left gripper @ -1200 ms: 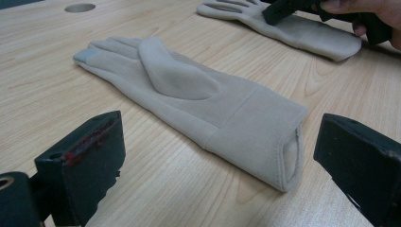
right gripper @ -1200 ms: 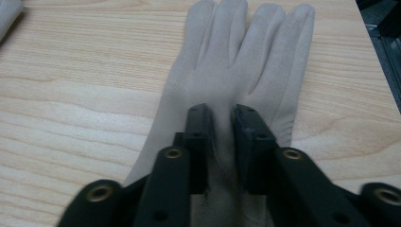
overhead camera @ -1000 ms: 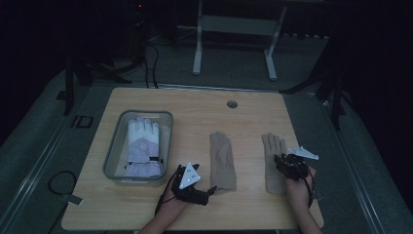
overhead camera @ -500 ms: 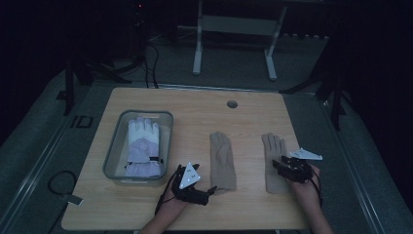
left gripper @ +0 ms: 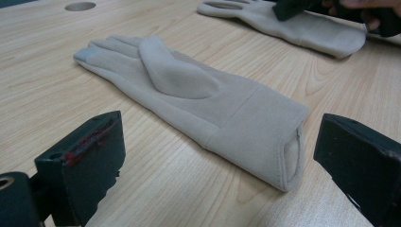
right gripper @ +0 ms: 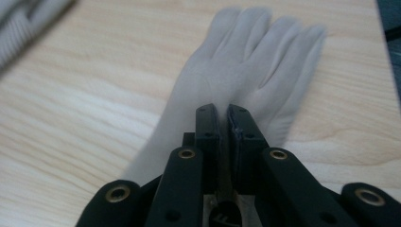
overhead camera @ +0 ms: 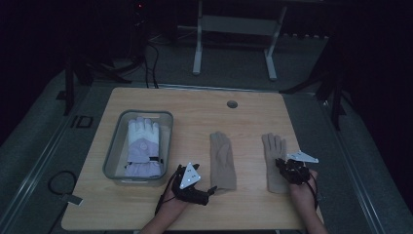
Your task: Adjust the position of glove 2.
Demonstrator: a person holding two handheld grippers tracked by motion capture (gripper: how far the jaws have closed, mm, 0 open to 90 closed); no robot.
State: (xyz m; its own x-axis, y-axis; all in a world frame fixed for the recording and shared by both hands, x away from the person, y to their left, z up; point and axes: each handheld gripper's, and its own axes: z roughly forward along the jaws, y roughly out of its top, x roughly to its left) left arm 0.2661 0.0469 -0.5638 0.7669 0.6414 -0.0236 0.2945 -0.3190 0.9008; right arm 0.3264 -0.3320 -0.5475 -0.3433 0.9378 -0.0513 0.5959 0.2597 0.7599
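Between wide-open left gripper [left gripper: 213, 179] jaws: beige glove [left gripper: 198, 109] cuff; right gripper [right gripper: 223, 111] closed over second glove [right gripper: 236, 71]

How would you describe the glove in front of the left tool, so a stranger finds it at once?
On the wooden table, right of the clear bin holding a white and lilac glove, two beige gloves lie flat. It is the middle beige glove, beside the bin, its cuff between the open left tool jaws.
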